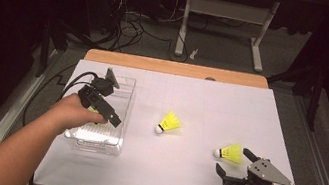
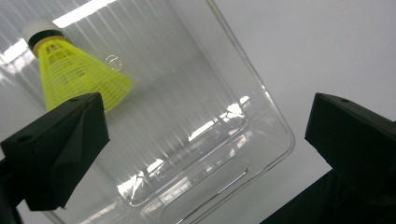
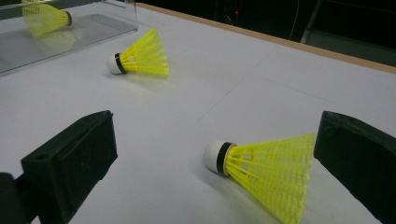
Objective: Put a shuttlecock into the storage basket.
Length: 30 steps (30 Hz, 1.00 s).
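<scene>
Overhead, a person works at a white-covered worktop (image 1: 188,177) with a hand-held gripper in each hand and 3 yellow shuttlecocks spread across the scene. At the left, the left hand-held gripper (image 1: 115,119) hangs over a clear plastic box (image 1: 124,96) that sits on the worktop's left side; its jaws stand wide apart with nothing between the pads, released. From the left gripper view, the first shuttlecock (image 2: 74,77) lies on its side on the ribbed floor of the clear plastic box (image 2: 261,126), white cork toward the upper left, beyond the left jaw and not touched by it. Near the middle of the worktop, a second shuttlecock (image 1: 168,122) rests on its side, well apart from the box and from both hands. At the lower right, the right hand-held gripper (image 1: 234,161) lies low over the worktop, its jaws spread wide, and the third shuttlecock (image 1: 229,152) lies on the worktop between them. In the right gripper view, that third shuttlecock (image 3: 268,170) points its white cork to the left, its yellow skirt just beside the right-hand jaw, while the left-hand jaw stands clear of it; the pads do not press on it.
</scene>
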Each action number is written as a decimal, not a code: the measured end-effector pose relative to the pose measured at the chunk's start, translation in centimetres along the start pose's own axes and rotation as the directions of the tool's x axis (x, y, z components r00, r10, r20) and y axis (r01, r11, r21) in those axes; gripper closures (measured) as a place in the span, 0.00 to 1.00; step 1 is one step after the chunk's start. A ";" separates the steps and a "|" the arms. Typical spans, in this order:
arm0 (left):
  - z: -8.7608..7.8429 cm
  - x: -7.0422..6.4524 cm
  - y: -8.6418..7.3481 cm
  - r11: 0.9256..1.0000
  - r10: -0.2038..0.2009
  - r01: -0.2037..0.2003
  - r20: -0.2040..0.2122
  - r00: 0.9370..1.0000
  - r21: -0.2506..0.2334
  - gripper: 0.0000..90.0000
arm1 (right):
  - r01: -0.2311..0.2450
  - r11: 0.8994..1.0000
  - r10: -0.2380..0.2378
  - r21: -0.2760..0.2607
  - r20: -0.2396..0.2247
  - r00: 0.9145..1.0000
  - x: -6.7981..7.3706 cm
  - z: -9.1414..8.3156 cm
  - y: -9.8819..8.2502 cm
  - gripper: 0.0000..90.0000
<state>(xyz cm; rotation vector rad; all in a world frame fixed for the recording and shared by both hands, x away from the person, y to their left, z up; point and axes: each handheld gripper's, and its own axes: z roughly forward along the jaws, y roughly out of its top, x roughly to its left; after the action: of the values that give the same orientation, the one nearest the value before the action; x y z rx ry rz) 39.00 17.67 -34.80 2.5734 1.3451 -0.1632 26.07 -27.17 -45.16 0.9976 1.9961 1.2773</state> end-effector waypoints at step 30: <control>0.5 -5.4 4.2 0.995 0.095 -0.094 0.041 0.995 -0.021 0.01 | -0.001 1.000 0.001 -0.009 -0.001 1.000 -0.1 -0.1 0.1 0.00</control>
<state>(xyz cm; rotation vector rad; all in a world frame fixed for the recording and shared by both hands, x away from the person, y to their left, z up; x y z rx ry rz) 39.40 10.95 -33.57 2.5967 1.2020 -0.1855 26.05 -27.28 -45.06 0.9942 1.9896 1.2861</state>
